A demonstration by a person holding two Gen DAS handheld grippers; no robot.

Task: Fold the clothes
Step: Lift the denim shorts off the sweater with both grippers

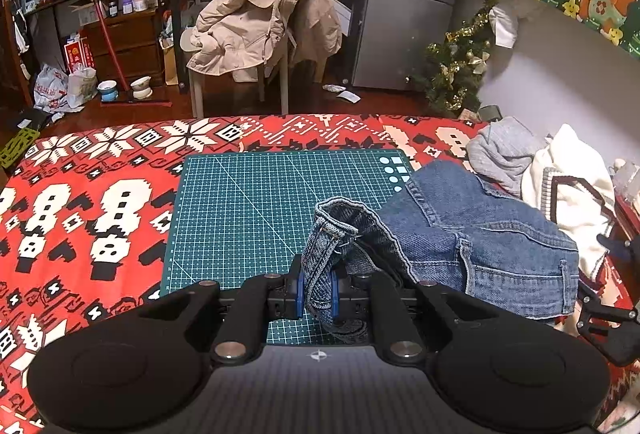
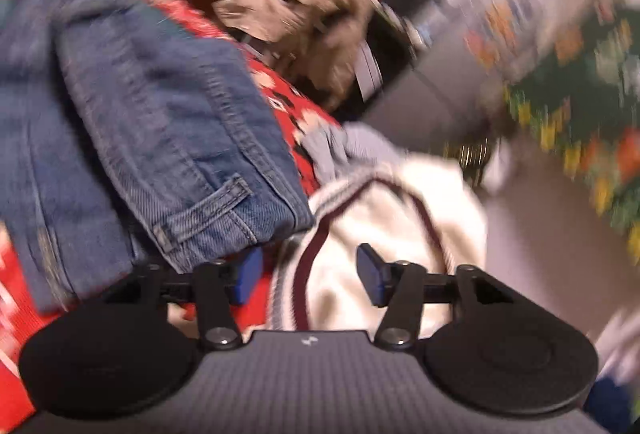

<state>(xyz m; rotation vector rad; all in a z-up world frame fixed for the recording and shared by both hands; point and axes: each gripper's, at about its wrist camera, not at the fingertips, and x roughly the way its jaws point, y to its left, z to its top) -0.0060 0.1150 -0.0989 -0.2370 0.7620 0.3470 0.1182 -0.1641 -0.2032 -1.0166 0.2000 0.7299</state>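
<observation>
Blue denim jeans [image 1: 480,234] lie bunched on the right side of the green cutting mat [image 1: 260,202]. My left gripper [image 1: 316,290] is shut on a folded stretch of their waistband, lifted slightly off the mat. The right wrist view is motion-blurred. In it the jeans [image 2: 160,114] fill the left side, with a belt loop close to the left pad. My right gripper [image 2: 310,270] stands partly open over a cream sweater [image 2: 380,202] with maroon trim. Its blue pads [image 2: 372,274] press on nothing.
A red patterned blanket [image 1: 80,202] covers the surface under the mat. A grey garment [image 1: 500,154] and the cream sweater [image 1: 568,194] are piled at the right. Beyond the far edge stand a chair draped with a beige coat [image 1: 260,22], a fridge [image 1: 404,2] and a small Christmas tree [image 1: 456,66].
</observation>
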